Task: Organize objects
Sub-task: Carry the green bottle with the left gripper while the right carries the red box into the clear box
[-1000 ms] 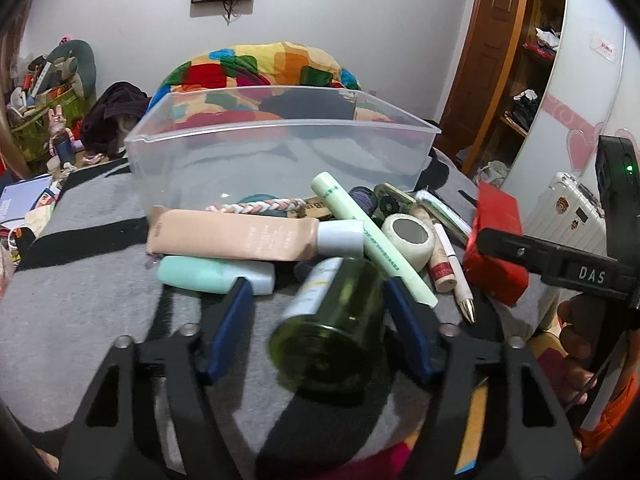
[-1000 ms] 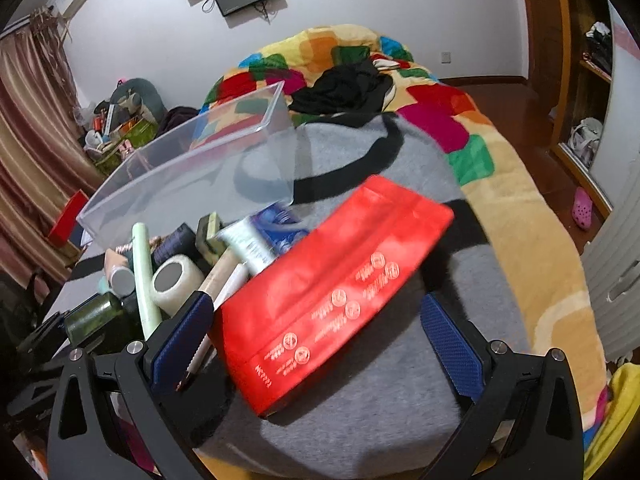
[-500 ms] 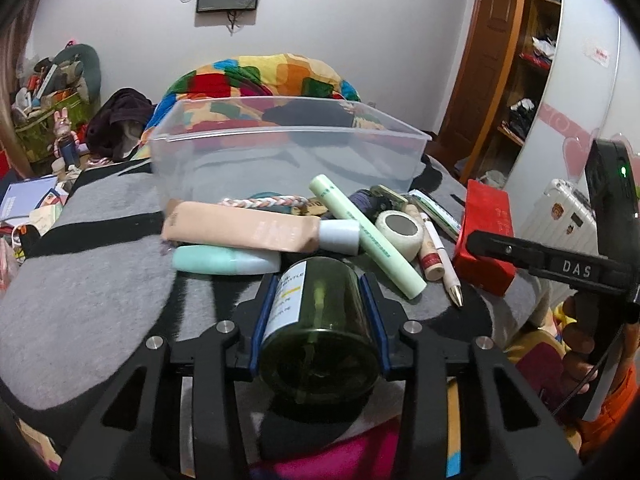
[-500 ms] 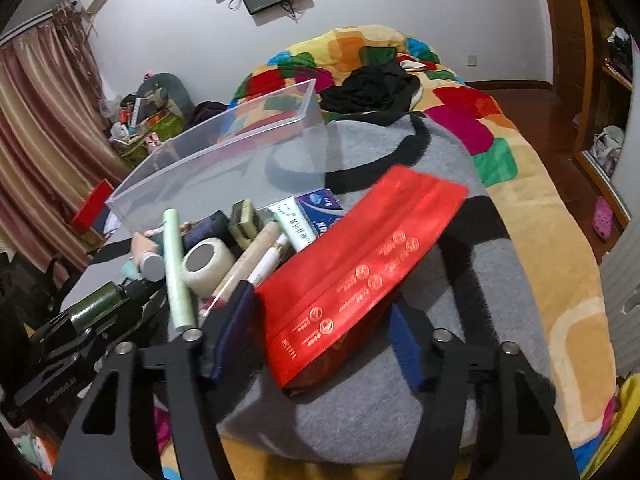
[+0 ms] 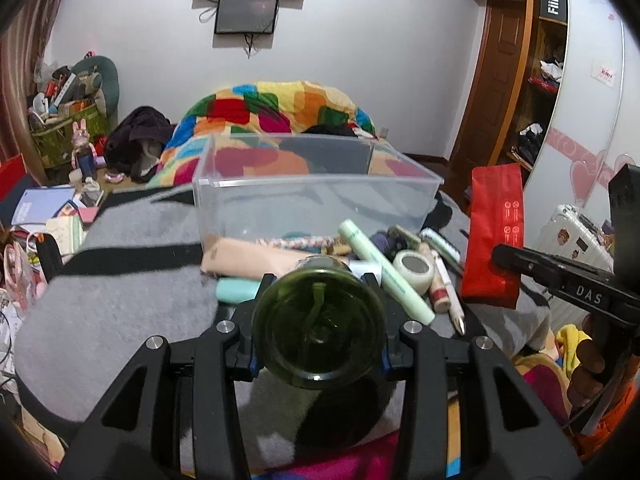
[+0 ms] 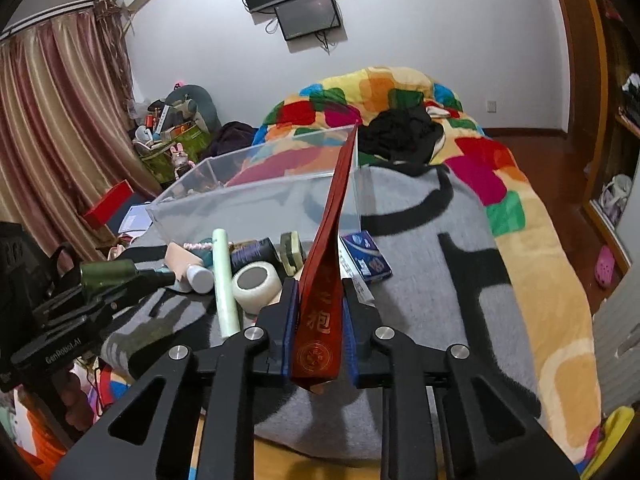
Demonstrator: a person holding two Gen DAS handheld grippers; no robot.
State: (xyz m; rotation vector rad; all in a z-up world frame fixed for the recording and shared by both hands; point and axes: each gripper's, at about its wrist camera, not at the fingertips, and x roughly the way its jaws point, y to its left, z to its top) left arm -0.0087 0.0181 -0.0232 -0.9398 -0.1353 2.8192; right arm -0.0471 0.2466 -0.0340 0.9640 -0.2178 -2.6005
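Left hand-held gripper (image 5: 318, 292): jaws clamped on a dark green glass bottle (image 5: 319, 328), pads pressing both sides. The bottle's round base faces the camera and the bottle is clear of the grey blanket (image 5: 120, 312). A second ago the jaws stood wide around the bottle as it lay on the blanket; half a second ago they had closed on it, and it now sits higher in the view.

Right hand-held gripper (image 6: 318, 312): jaws closing, pads already pressing a flat red pouch (image 6: 326, 280) between them. The pouch stands on edge, its far end pointing up over the near wall of the clear plastic bin (image 6: 256, 200). A second ago it lay flat on the blanket between wide-open jaws; in the left view it now hangs upright, raised off the blanket at the right side of the pile.

Bin: on the bed, far side of the loose items, open top; no item is seen inside it.

Remaining items lie on the blanket just in front of the bin, in the places they held a second ago: a beige tube (image 5: 256, 258), a mint bottle (image 5: 236, 290), a pale green stick (image 5: 384, 270), a white tape roll (image 5: 414, 272), a pen (image 5: 450, 292) and a blue packet (image 6: 366, 256), the last near the pouch's right side.
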